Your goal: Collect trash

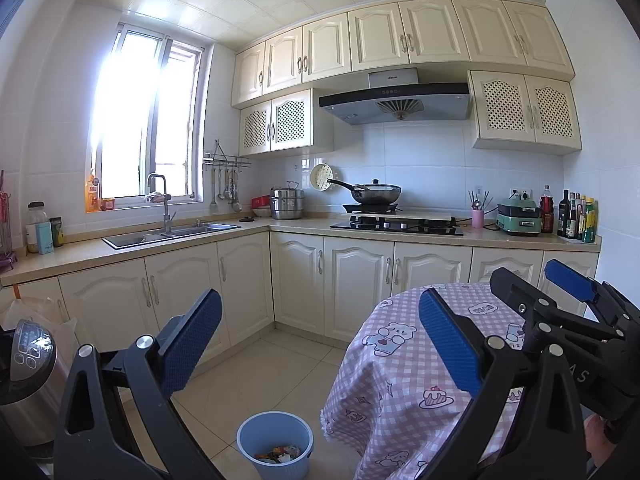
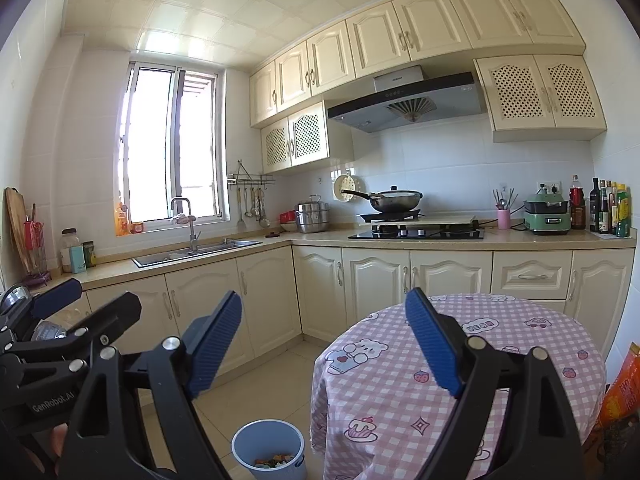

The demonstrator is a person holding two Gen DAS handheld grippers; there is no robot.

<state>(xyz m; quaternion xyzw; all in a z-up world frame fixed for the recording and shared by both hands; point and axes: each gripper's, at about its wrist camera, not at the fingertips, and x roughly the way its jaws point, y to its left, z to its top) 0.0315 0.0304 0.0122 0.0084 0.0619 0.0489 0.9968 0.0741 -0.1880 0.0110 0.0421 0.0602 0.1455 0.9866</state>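
Trash (image 1: 278, 453) (mixed scraps) is seen heaped in a blue bin (image 1: 244, 438) on the tiled floor beside the round table (image 1: 400, 380), low and centred ahead of left gripper (image 1: 320, 346) and right gripper (image 2: 324, 344), both held wide and empty.

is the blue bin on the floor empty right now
No, the blue bin on the floor beside the table already has a layer of colourful scraps at its bottom.

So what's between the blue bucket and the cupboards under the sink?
Only bare floor tiles between the blue bucket and sink cupboards, in both wrist views.
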